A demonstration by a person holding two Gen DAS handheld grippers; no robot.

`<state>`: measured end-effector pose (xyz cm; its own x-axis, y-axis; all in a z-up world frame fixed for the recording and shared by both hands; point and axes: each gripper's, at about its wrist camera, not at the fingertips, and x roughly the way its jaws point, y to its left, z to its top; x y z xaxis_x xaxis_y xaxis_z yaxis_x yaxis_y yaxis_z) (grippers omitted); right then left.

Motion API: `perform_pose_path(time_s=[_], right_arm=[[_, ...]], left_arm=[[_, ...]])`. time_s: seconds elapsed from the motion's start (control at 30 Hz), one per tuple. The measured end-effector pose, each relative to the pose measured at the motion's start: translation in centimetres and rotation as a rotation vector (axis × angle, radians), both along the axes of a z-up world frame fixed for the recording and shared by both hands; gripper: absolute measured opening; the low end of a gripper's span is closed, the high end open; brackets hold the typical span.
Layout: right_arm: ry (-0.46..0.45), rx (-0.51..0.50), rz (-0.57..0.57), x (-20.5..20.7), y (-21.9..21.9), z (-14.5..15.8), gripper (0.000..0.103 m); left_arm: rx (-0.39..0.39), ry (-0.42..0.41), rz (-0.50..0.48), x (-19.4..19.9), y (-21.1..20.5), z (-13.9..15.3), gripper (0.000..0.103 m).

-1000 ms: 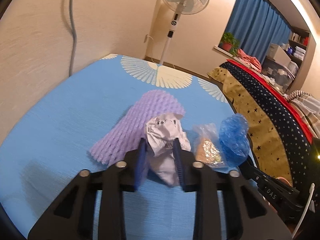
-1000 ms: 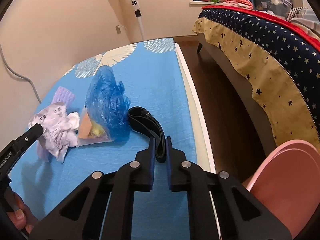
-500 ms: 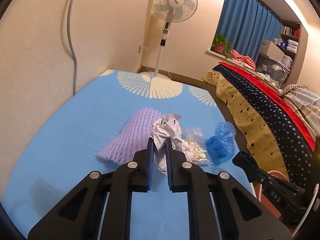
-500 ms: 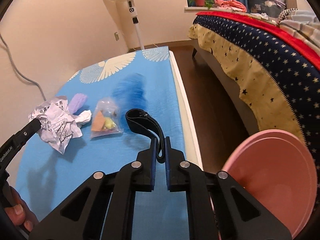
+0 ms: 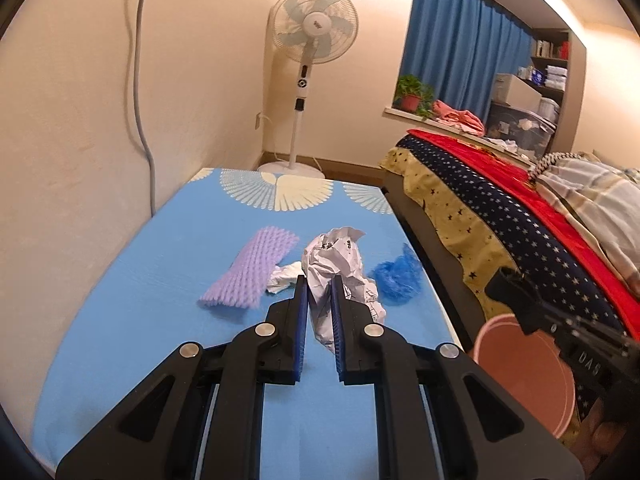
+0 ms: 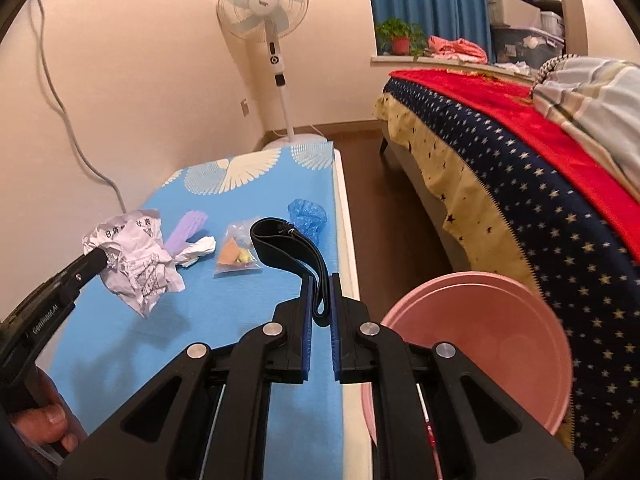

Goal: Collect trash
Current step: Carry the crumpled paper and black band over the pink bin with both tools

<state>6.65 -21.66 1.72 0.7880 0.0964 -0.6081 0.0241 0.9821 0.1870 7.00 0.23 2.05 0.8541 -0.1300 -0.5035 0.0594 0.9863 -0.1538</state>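
Observation:
My left gripper [image 5: 319, 286] is shut on a crumpled printed paper [image 5: 338, 268], lifted above the blue table [image 5: 140, 300]; the same crumpled paper [image 6: 134, 256] hangs at the left of the right wrist view. A black strap [image 6: 288, 246] is pinched in my shut right gripper [image 6: 320, 282] and held in the air. On the table lie a purple foam net [image 5: 250, 270], a small white paper scrap [image 5: 282, 276], a blue plastic bag [image 5: 398, 278] and a clear bag with orange and yellow bits [image 6: 236, 256]. A pink bin [image 6: 476, 344] stands on the floor at the table's right edge.
A bed with a star-patterned cover [image 6: 520, 168] runs along the right, with a strip of brown floor [image 6: 380, 208] between it and the table. A standing fan [image 5: 310, 76] is beyond the table's far end. A wall with a cable [image 5: 142, 100] borders the left.
Both grippers have risen and pulled back from the table, the left carrying the paper and the right the strap. The left jaws tightened on the paper. The pink bin came further into view.

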Motion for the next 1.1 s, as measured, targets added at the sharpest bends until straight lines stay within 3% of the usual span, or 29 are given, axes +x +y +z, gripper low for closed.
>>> perform_pose_path(time_s=[0.37, 1.1], right_arm=[[-0.064, -0.033, -0.021, -5.4, -2.1, 2.9, 0.008], [-0.075, -0.094, -0.108, -7.3, -4.3, 2.7, 0.008]], left_arm=[[-0.021, 0.004, -0.043, -4.6, -1.8, 0.8, 0.012], [0.025, -0.010, -0.157, -4.5, -6.6, -0.9, 0.012]])
